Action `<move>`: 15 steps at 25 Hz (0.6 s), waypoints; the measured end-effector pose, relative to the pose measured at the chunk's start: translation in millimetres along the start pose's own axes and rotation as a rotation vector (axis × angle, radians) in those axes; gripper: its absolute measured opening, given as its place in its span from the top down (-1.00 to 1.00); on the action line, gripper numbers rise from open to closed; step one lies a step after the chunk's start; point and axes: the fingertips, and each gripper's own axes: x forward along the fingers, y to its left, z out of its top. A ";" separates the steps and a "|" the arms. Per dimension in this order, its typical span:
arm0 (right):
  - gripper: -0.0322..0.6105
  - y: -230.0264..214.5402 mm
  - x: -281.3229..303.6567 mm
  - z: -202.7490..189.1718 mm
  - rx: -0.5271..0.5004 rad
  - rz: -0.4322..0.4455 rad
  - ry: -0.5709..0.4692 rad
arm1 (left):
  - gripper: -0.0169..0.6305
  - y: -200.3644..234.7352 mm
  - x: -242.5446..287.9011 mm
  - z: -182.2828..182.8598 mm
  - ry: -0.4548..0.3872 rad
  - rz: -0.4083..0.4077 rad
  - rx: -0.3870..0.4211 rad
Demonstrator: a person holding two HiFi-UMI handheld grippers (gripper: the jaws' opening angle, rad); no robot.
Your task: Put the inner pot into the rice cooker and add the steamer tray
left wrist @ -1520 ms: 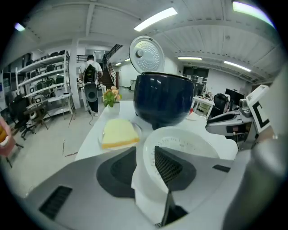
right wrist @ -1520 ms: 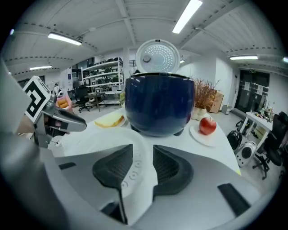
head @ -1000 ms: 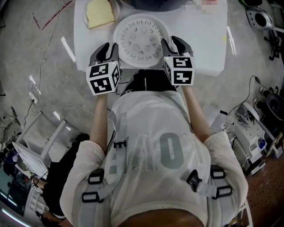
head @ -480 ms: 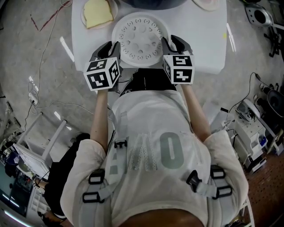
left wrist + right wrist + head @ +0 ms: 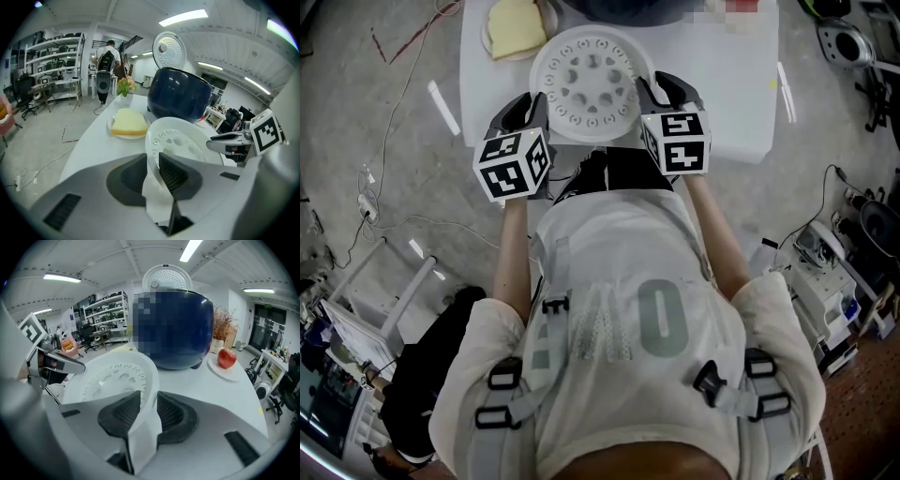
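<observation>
Over white table (image 5: 731, 94), "0" on shirt (image 5: 609, 244). Clamps steamer tray (image 5: 591, 84) rim before rice cooker (image 5: 180, 96) in left gripper (image 5: 532, 105), right gripper (image 5: 661, 92), just tightening; now raised higher than earlier.

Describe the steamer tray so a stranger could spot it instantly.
At the white table, before the dark blue rice cooker, is the round white steamer tray. Unlike the plate with a yellow slice beside it, it has rings of holes, and the left gripper and right gripper have just closed onto its rim.
</observation>
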 end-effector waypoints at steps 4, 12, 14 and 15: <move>0.54 27.8 4.1 29.2 -0.066 0.055 -0.038 | 0.67 25.5 -24.9 5.5 -0.036 0.060 -0.023; 0.54 88.3 5.2 109.3 -0.186 0.168 -0.151 | 0.68 75.2 -93.3 49.6 -0.184 0.229 -0.083; 0.54 100.8 2.2 132.6 -0.205 0.185 -0.190 | 0.68 86.0 -108.3 66.7 -0.228 0.253 -0.071; 0.54 106.5 -0.1 146.1 -0.215 0.195 -0.212 | 0.68 91.1 -115.9 76.6 -0.253 0.264 -0.067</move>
